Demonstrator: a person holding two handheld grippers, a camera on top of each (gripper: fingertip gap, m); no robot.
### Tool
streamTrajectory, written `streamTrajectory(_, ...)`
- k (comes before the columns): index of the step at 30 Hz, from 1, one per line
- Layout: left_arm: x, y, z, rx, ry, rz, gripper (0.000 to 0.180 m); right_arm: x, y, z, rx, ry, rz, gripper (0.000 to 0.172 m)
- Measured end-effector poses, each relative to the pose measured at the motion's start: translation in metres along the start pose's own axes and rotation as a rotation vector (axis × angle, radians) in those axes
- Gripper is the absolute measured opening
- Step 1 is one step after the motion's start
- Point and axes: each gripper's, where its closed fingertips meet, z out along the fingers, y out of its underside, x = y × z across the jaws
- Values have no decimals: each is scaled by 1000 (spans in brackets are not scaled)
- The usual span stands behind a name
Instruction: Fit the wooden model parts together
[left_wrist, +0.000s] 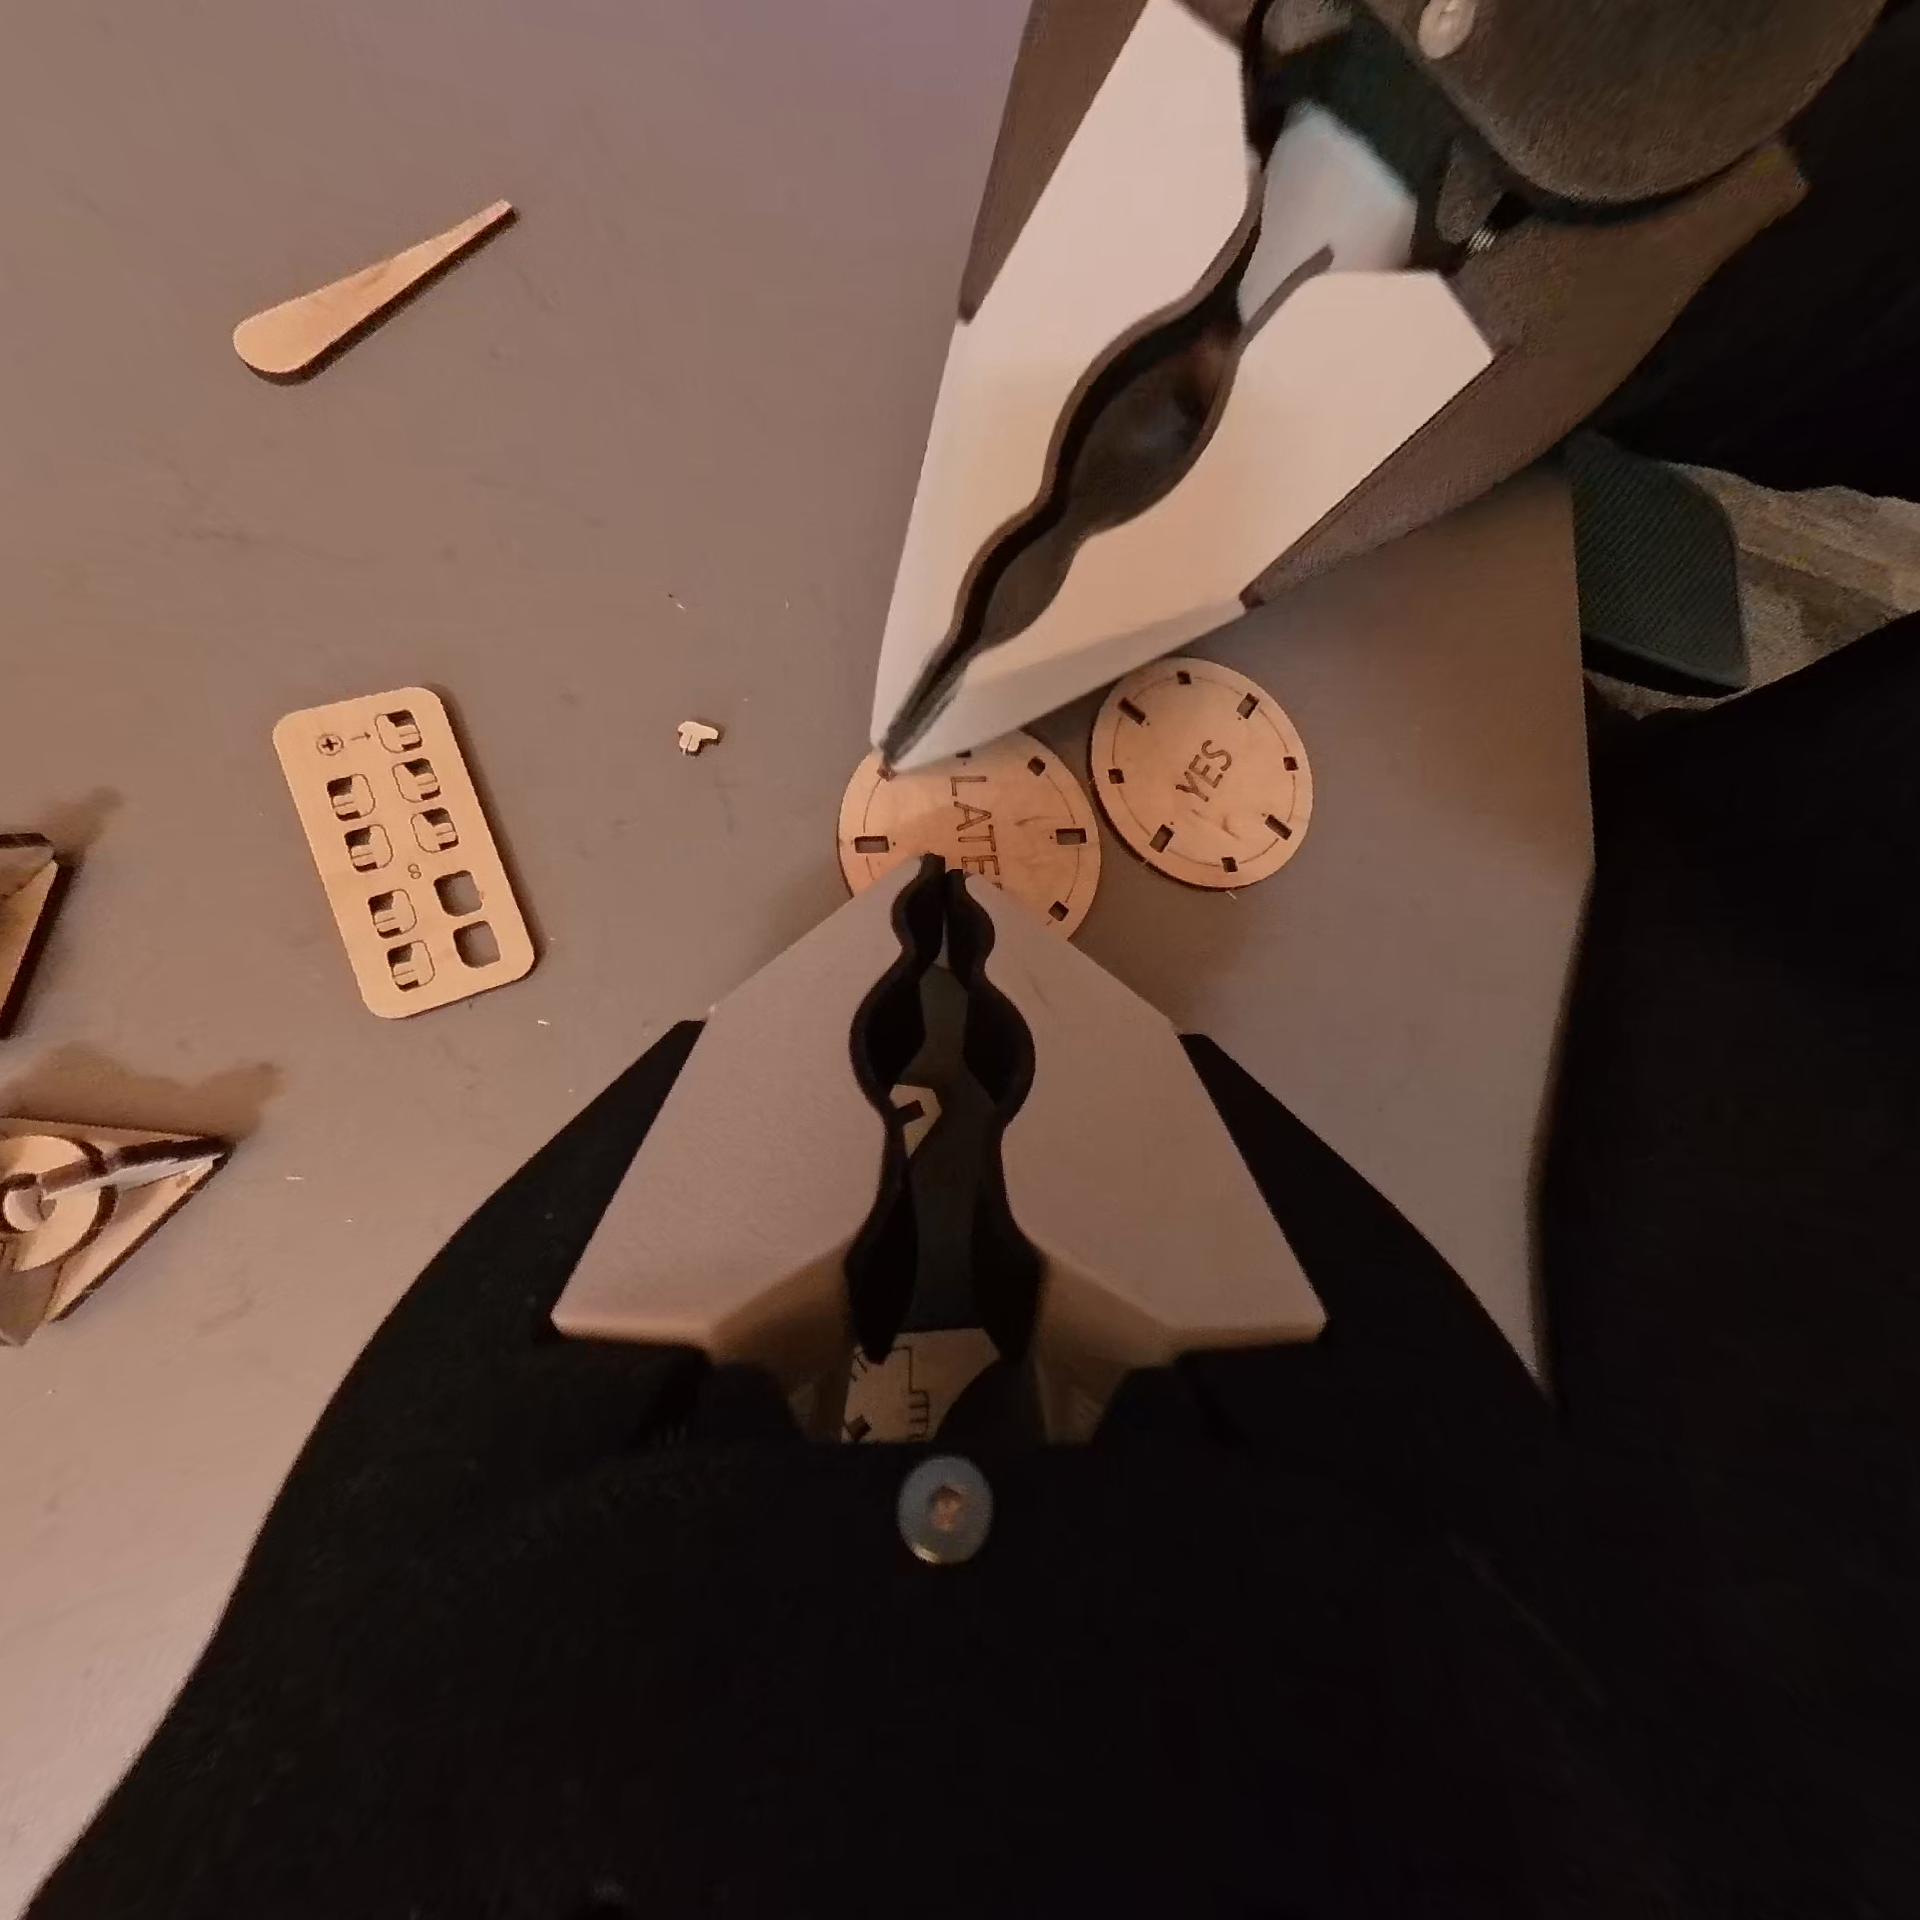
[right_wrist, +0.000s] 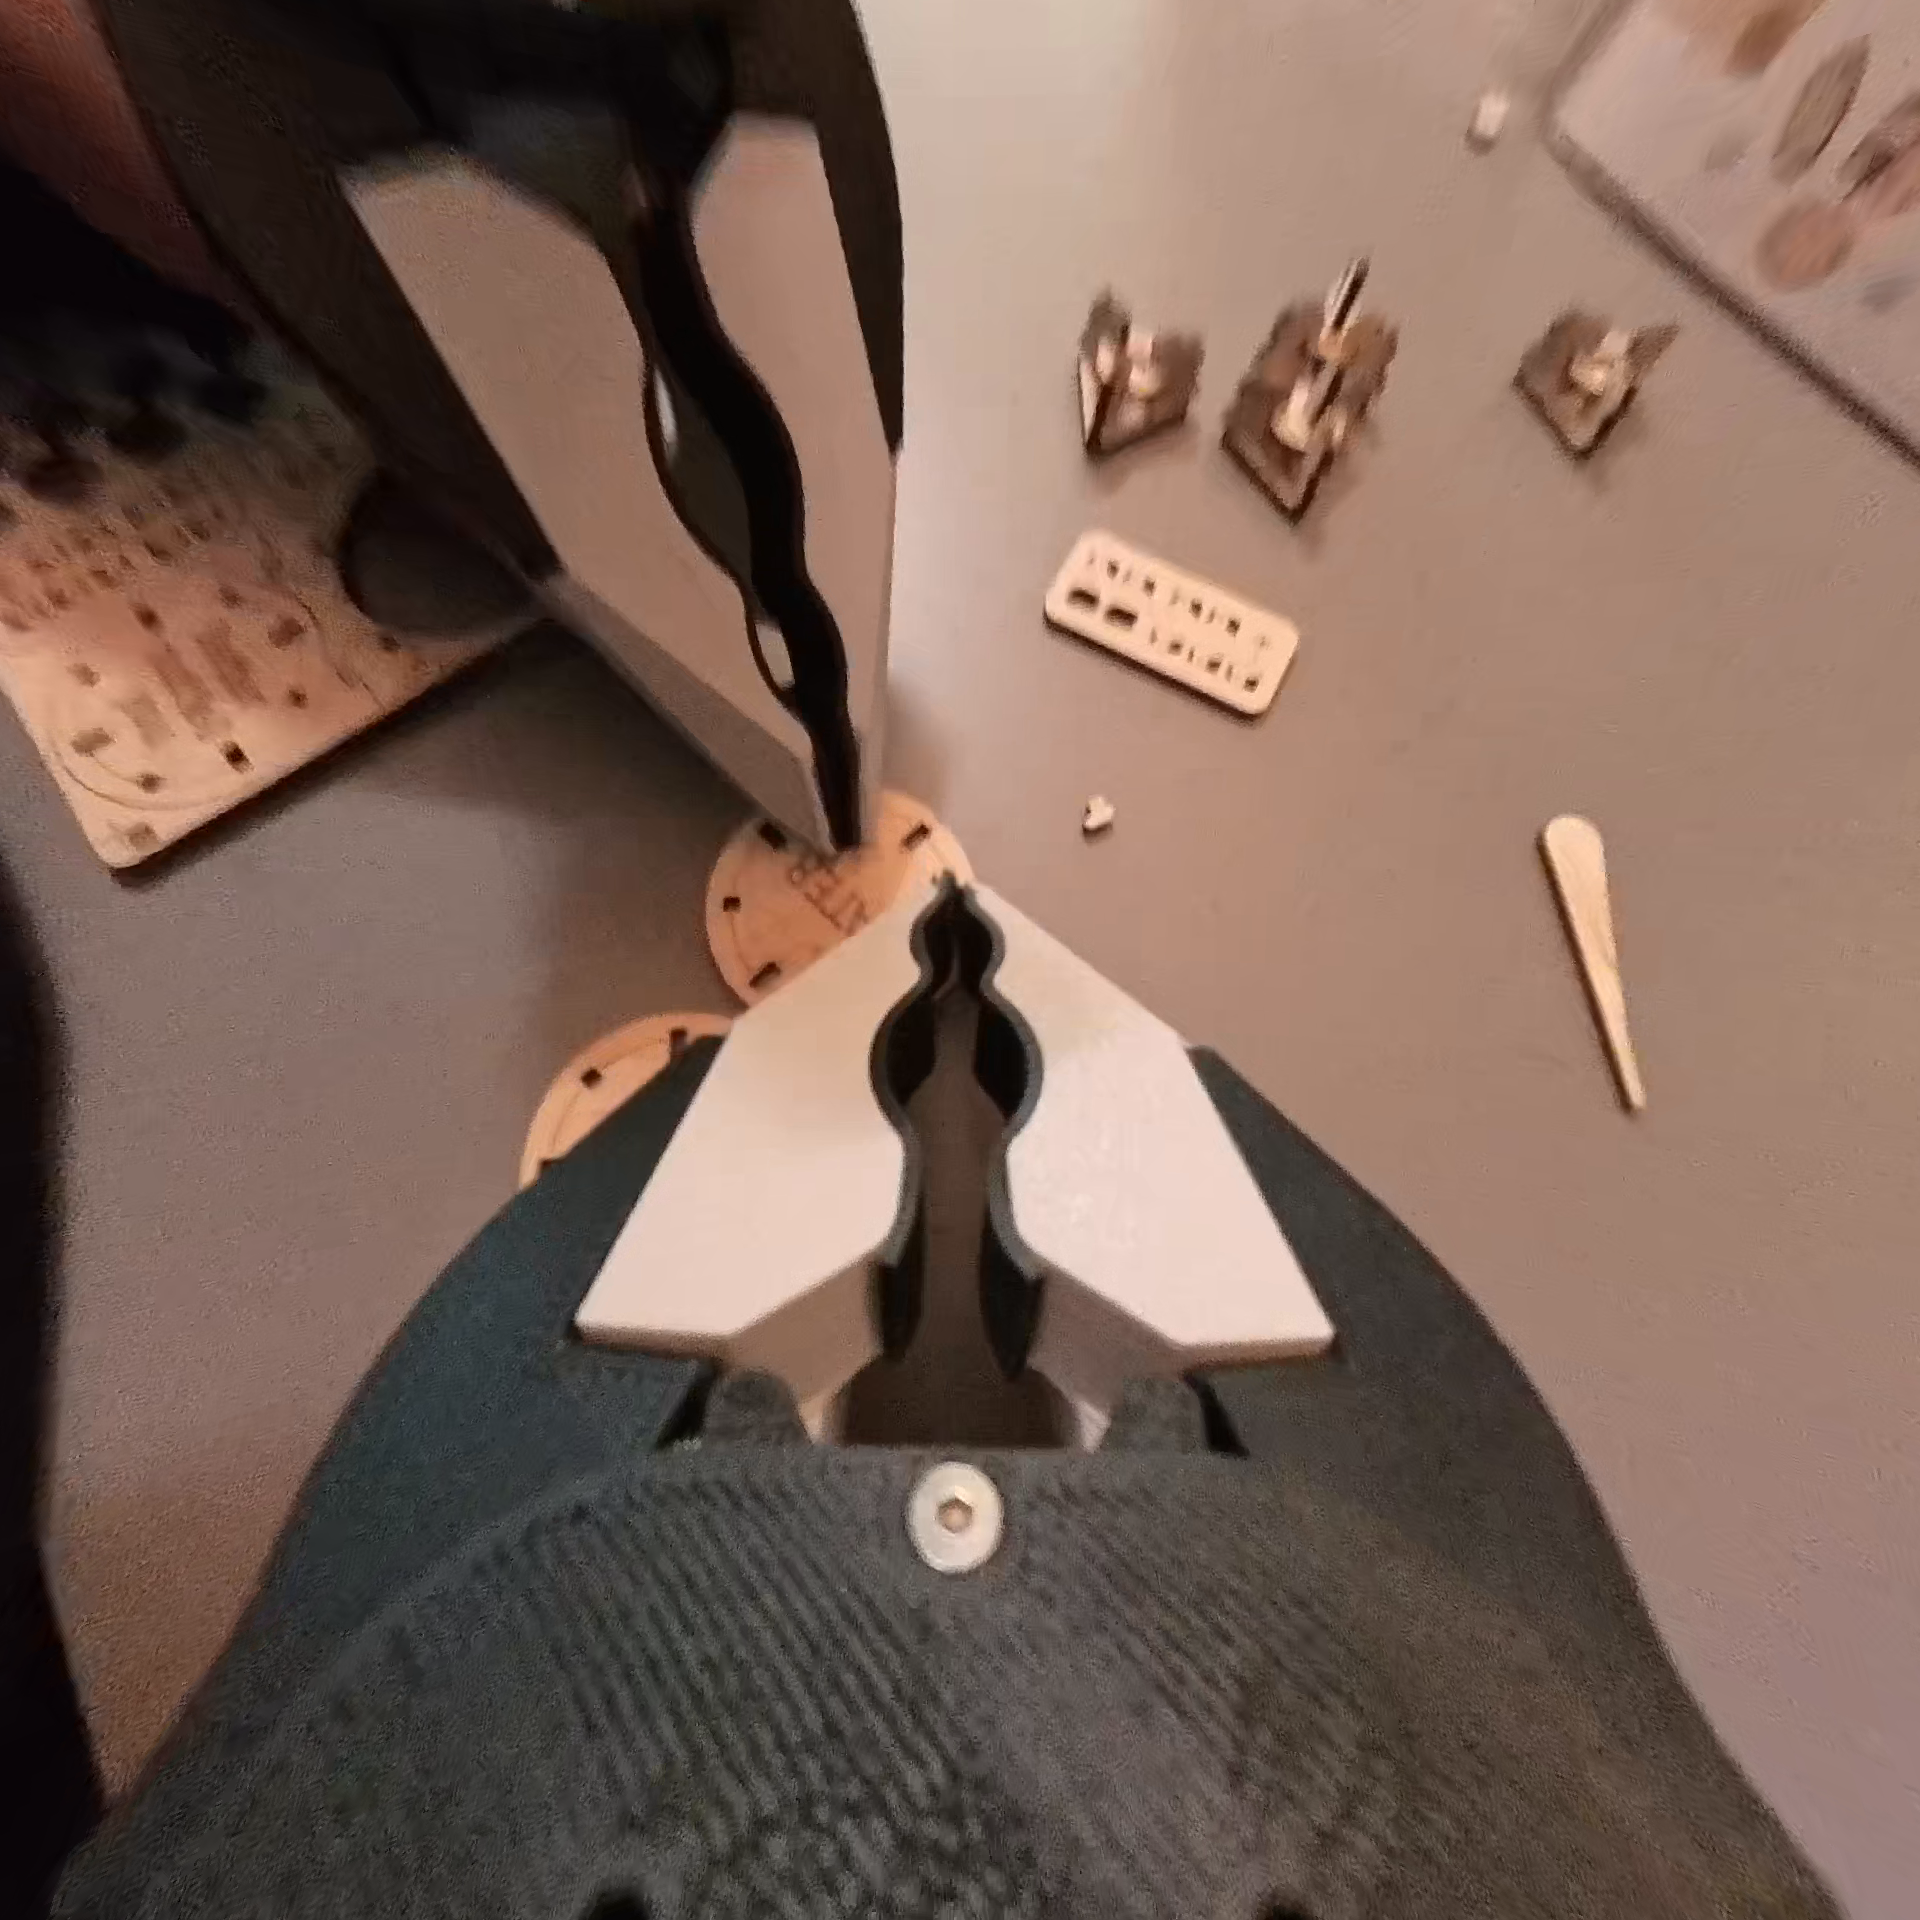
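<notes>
Disc (left_wrist: 1023, 831) lies flat on the table (left_wrist: 582, 520) beside a second disc (left_wrist: 1200, 774), both closed, empty grippers (left_wrist: 935, 862) (left_wrist: 891, 764) tipping onto it; uneven pressure could skid it away.

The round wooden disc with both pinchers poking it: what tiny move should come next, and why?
Probably lift the right gripper slightly. Both grippers are shut, with nothing between their fingers, and their tips rest on the same disc, the left gripper from the opposite side. The disc lies flat on the table beside a second disc, so shut tips can't grasp it.
</notes>
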Motion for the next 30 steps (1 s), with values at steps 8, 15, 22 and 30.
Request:
streamTrajectory(8, 0, 0, 0, 0, 2, -2, 0, 20, -15, -10, 76, 75, 2, 0)
streamTrajectory(15, -1, 0, 0, 0, -1, -3, 0, 32, -10, 7, 40, 38, 91, 7)
streamTrajectory(22, -4, 0, 0, 5, 1, -31, 0, 31, -10, 21, -15, -38, 118, 12)
streamTrajectory(30, -13, -16, -12, 125, -8, -104, 2, 29, -29, 7, 105, -14, 43, 3)
